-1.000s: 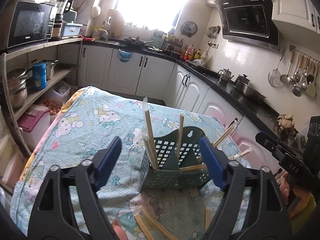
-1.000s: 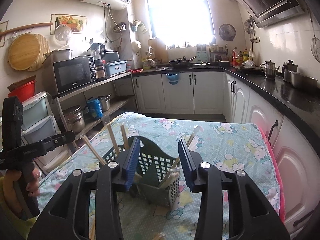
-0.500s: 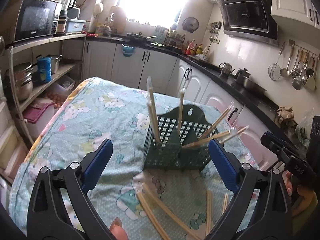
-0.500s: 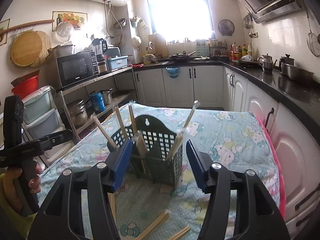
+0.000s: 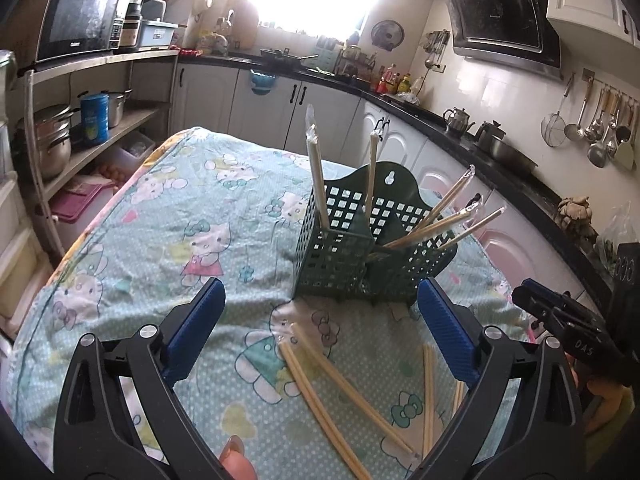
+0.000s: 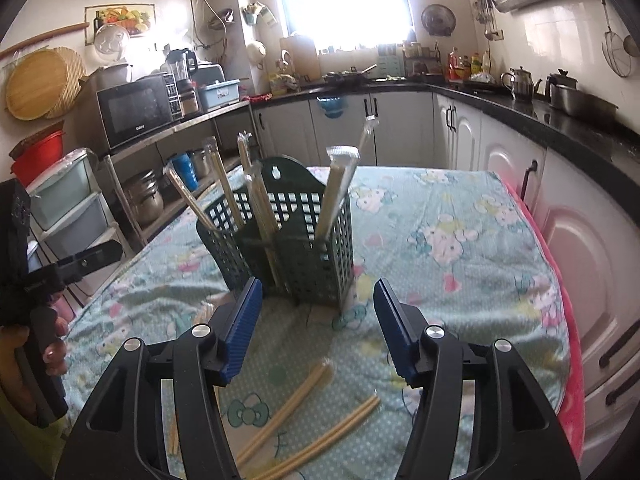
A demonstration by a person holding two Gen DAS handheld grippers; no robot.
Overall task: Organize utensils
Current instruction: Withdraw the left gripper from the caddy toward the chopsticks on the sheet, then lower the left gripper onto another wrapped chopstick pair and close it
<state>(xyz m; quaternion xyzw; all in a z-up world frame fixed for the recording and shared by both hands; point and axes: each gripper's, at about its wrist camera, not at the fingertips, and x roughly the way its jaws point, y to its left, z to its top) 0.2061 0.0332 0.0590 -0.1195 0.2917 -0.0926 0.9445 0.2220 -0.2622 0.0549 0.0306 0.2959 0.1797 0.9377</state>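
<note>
Both grippers pulled back from basket (image 5: 360, 248), fingers (image 5: 196, 332) wide, empty

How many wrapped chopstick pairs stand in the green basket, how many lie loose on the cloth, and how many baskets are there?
Standing chopstick pairs, in the basket: 5, as far as the left wrist view shows
Loose chopstick pairs, on the cloth: 4
Green basket: 1
Total: 10

A microwave (image 5: 82, 24) sits upper left, a range hood (image 5: 500, 10) upper right — ladles (image 5: 596, 120) hang at the right edge.
</note>
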